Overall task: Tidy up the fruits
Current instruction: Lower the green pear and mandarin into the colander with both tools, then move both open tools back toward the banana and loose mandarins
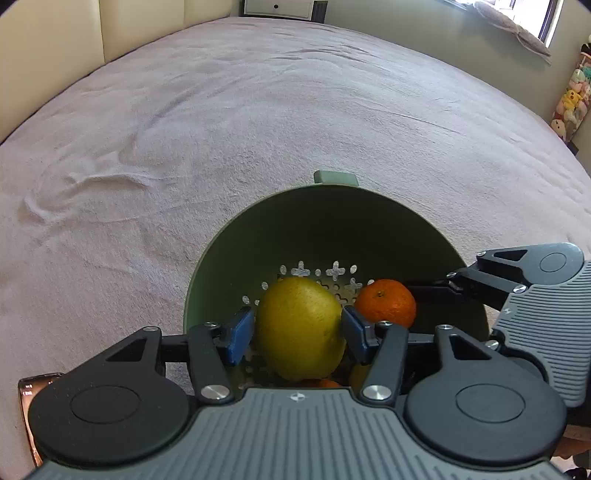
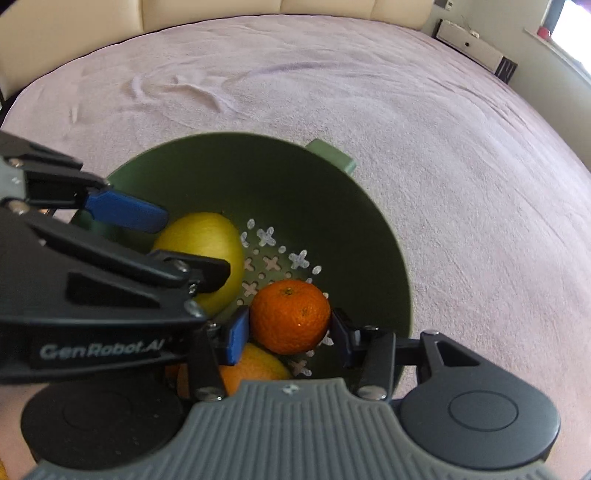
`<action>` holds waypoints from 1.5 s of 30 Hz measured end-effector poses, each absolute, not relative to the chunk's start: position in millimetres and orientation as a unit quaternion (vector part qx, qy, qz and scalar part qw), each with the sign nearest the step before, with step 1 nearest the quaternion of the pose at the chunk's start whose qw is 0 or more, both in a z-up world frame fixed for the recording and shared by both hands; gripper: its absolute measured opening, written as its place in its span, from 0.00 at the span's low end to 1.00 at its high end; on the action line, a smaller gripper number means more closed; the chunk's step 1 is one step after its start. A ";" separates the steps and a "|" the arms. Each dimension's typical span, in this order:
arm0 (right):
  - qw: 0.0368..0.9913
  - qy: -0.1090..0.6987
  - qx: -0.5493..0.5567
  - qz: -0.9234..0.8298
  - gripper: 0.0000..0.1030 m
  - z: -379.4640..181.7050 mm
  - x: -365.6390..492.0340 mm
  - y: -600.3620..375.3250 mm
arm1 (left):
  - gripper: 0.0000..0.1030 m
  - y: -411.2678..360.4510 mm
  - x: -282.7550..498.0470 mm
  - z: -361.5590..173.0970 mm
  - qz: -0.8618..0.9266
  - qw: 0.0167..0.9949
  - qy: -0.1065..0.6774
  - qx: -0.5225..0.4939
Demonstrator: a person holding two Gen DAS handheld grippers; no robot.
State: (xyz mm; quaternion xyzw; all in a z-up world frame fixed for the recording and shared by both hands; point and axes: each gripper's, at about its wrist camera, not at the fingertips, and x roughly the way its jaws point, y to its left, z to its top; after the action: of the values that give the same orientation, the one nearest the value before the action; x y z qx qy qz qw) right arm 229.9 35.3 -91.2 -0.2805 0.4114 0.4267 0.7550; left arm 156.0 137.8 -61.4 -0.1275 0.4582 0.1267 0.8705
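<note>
A green colander bowl point(image 1: 369, 221) with cross-shaped holes sits on the pink bedspread; it also shows in the right wrist view point(image 2: 354, 206). My left gripper point(image 1: 297, 328) is inside the bowl, its blue pads closed against a yellow lemon point(image 1: 299, 325). My right gripper point(image 2: 290, 325) is inside the bowl too, closed against an orange mandarin point(image 2: 290, 315), which also shows in the left wrist view point(image 1: 386, 302). The lemon point(image 2: 207, 251) and the left gripper's blue fingers point(image 2: 125, 210) appear at left in the right wrist view. Another orange fruit point(image 2: 251, 369) lies low in the bowl, partly hidden.
The pink bedspread point(image 1: 258, 110) spreads all around, with wrinkles at left. A cream headboard point(image 1: 48, 33) and a white cabinet point(image 1: 280, 7) stand at the far side. Plush toys point(image 1: 572, 99) hang at far right. A shiny object point(image 1: 29, 391) lies at lower left.
</note>
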 end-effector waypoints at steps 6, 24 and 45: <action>0.756 0.409 -0.285 0.424 0.45 -89.9 228.3 37.1 | 0.64 137.3 156.3 -59.5 0.127 0.871 0.458 -0.126; 0.791 0.395 -0.233 0.405 0.72 -42.7 216.7 7.5 | 0.68 126.5 146.6 -19.3 0.126 0.891 0.421 -0.117; 0.883 0.367 -0.117 0.268 0.73 -16.4 143.5 -100.7 | 0.70 61.6 112.6 19.1 0.046 0.922 0.376 -0.077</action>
State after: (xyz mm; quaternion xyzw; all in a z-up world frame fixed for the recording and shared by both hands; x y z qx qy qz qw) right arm 143.5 -100.7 -16.4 -0.1172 0.3672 0.2681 0.8829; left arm 112.6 61.6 19.1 -0.0767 0.3761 0.0456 0.9223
